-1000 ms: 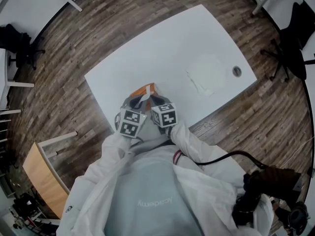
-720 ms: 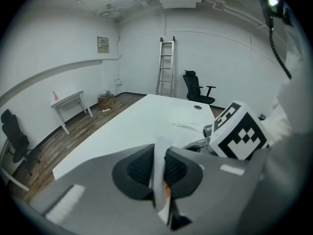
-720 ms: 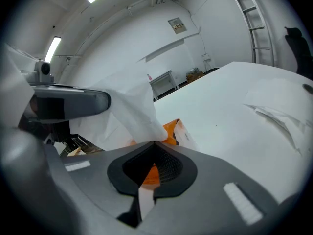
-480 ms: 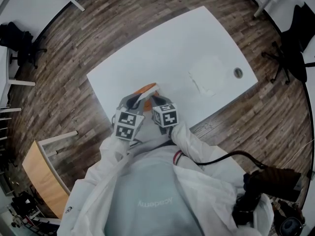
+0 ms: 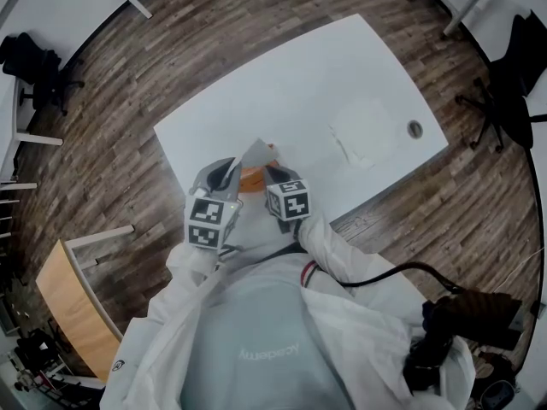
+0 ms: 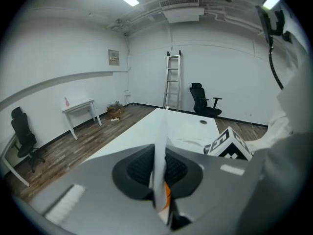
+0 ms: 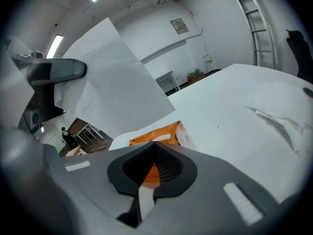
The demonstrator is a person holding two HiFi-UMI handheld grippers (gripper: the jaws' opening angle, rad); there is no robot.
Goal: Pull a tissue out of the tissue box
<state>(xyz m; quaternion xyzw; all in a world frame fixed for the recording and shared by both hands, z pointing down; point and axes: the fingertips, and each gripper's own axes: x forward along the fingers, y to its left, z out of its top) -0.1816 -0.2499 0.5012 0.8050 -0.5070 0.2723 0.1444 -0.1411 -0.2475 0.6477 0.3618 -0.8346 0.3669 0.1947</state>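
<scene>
An orange tissue box (image 5: pixel 254 178) lies near the front edge of the white table (image 5: pixel 282 84). My left gripper (image 5: pixel 231 172) is shut on a white tissue (image 5: pixel 253 153) and holds it above the box. In the left gripper view the tissue (image 6: pixel 160 146) stands edge-on between the jaws of the left gripper (image 6: pixel 159 180). In the right gripper view the tissue (image 7: pixel 115 84) hangs as a wide sheet over the box (image 7: pixel 159 133). My right gripper (image 7: pixel 149 175) is shut on the near edge of the box, with orange showing between its pads (image 7: pixel 168 168).
Loose white tissues (image 5: pixel 363 132) lie flat on the right part of the table, next to a round cable hole (image 5: pixel 414 128). A black office chair (image 5: pixel 513 67) stands off the right end. A wooden cabinet (image 5: pixel 68 306) is at the lower left.
My left gripper has risen and drawn the tissue further up out of the box. The right gripper and the box have stayed in place.
</scene>
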